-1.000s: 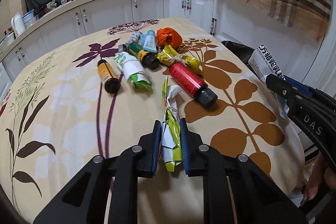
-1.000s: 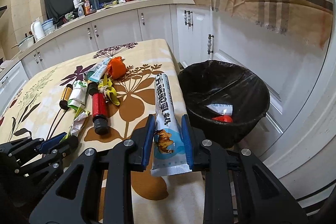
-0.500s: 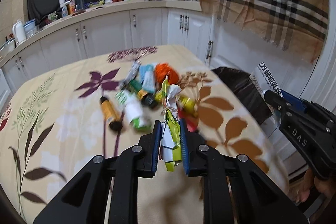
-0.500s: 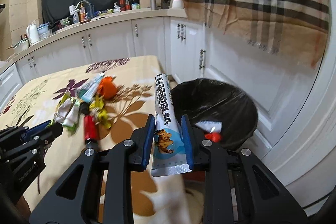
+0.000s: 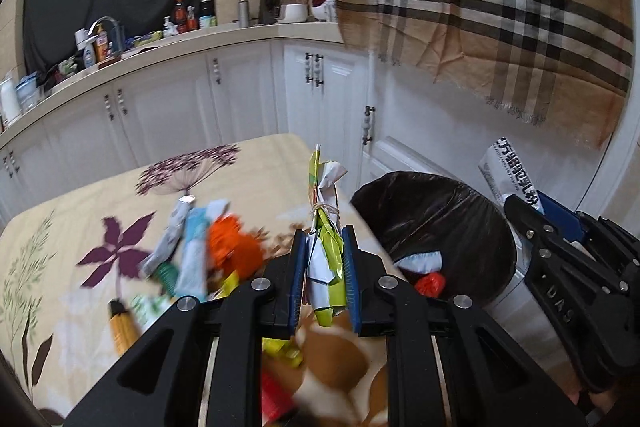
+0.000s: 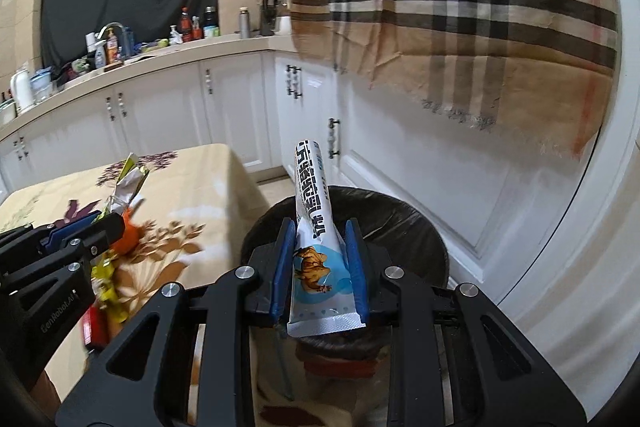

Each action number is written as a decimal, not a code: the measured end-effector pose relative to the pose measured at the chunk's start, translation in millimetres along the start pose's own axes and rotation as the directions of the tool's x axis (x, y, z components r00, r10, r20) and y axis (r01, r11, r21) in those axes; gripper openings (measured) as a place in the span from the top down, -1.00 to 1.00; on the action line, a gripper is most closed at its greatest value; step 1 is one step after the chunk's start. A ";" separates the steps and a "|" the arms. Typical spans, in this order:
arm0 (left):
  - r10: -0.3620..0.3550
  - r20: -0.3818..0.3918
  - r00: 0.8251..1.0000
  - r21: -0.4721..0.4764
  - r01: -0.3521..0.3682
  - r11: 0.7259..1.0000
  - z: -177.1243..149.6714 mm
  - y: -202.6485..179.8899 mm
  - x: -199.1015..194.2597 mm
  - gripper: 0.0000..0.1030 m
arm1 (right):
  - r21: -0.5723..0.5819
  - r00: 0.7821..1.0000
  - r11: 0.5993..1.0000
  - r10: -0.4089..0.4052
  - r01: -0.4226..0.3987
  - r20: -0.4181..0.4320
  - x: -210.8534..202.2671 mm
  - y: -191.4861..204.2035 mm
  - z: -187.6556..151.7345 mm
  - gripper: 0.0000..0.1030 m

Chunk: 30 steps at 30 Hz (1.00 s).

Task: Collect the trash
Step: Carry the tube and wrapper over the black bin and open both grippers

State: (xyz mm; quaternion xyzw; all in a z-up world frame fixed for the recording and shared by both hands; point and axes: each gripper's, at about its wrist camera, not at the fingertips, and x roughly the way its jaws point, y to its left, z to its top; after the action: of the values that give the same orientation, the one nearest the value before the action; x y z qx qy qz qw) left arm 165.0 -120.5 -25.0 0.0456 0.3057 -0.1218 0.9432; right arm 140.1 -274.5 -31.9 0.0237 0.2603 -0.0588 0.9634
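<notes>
My left gripper is shut on a crumpled yellow-green and white wrapper tied with string, held above the table's right edge, left of the bin. My right gripper is shut on a white and blue tube-shaped packet with black lettering, held over the black-lined trash bin. The bin holds a white scrap and a red piece. The right gripper and its packet show at the right of the left wrist view.
Loose trash lies on the floral tablecloth: an orange crumpled bag, tubes, a small orange bottle, a red bottle. White cabinets and a plaid cloth stand behind.
Both grippers have lifted and moved right towards the bin, each keeping its item. The right gripper's packet now hangs over the bin; the wrapper has left the table.
</notes>
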 end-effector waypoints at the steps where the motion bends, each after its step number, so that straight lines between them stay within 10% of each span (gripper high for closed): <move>1: -0.003 -0.001 1.000 0.005 0.003 1.000 2.7 -3.2 4.5 0.63 | 0.003 1.000 1.000 -0.010 0.010 -0.001 7.2 -3.6 2.1 0.51; 21: -0.004 -0.091 0.996 0.079 0.012 0.997 36.7 -58.0 107.2 0.61 | 0.092 0.994 0.991 -0.094 0.098 -0.049 97.2 -56.1 7.2 0.46; 24: -0.006 -0.131 0.991 0.077 0.017 0.997 36.6 -59.6 115.5 0.31 | 0.098 0.993 0.989 -0.101 0.107 -0.061 105.7 -59.2 4.2 0.13; 30: 0.012 -0.097 0.995 0.068 -0.006 0.998 41.5 -54.1 108.6 0.14 | 0.107 0.991 0.987 -0.114 0.122 -0.070 105.9 -62.7 -0.8 0.12</move>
State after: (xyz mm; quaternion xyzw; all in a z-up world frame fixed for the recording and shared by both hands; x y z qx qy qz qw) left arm 259.5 -201.3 -55.9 0.0846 0.3469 -0.1253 0.9256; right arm 222.6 -347.4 -87.0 0.0635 0.2882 -0.1294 0.9467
